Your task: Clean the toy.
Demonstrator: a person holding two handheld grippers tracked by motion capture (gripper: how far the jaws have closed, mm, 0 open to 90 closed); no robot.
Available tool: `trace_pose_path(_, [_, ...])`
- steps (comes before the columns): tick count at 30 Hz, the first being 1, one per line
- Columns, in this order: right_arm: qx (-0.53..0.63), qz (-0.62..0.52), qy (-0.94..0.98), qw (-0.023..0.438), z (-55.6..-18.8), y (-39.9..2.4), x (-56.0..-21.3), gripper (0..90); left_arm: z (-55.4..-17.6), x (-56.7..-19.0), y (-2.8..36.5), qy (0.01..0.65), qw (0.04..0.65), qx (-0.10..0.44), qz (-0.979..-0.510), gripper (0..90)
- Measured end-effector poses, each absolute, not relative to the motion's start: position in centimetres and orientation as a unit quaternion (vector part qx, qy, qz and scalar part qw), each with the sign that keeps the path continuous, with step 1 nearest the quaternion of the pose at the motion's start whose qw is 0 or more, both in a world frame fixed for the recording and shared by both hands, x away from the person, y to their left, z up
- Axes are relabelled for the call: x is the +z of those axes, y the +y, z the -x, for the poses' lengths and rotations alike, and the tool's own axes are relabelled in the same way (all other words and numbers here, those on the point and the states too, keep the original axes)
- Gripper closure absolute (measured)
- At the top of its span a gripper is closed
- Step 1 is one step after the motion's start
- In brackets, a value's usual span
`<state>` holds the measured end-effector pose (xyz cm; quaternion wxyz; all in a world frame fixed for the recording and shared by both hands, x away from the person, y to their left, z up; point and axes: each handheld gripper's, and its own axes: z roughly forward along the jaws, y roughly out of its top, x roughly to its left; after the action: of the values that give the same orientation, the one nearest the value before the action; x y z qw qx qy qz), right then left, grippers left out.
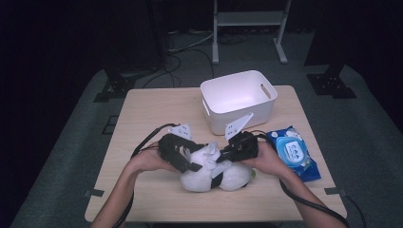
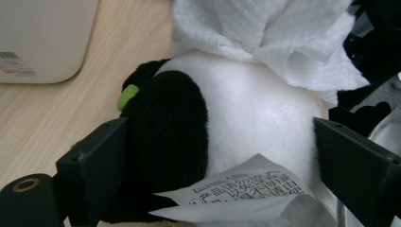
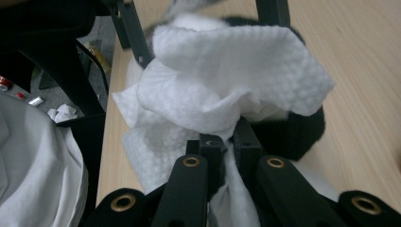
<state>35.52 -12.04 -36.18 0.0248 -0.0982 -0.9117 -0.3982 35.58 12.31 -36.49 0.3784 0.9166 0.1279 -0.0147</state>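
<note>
Item, lower centre of my high view: plush panda (image 1: 216, 176), lying near the table (image 1: 142, 109) front edge. My left gripper (image 1: 192, 164) jaws stand wide, straddling it. My right gripper (image 1: 222, 156) is clamped on a white wipe (image 1: 209, 154). Bare wood lies left; bin (image 1: 237, 97) and wipes pack (image 1: 294, 152) crowd the right.

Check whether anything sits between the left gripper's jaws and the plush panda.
Nothing visible does. The left gripper stands open with its jaws on either side of the plush panda. Only the panda's own paper tag lies between them; the right gripper holds the wipe above.
</note>
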Motion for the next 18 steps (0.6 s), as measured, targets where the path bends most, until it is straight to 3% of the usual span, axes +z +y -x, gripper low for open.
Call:
trace_pose_path(13, [-0.408, 0.068, -0.91, 0.012, -35.0, -8.2, -34.4, 85.0, -34.4, -36.9, 12.8, 0.102, 0.388, -0.001, -0.916, 7.8])
trace_pose_path(18, [-0.398, 0.079, -0.914, 0.015, -35.3, -9.4, -34.5, 84.7, -34.0, -37.2, 13.2, 0.099, 0.39, 0.0, -0.916, 8.0])
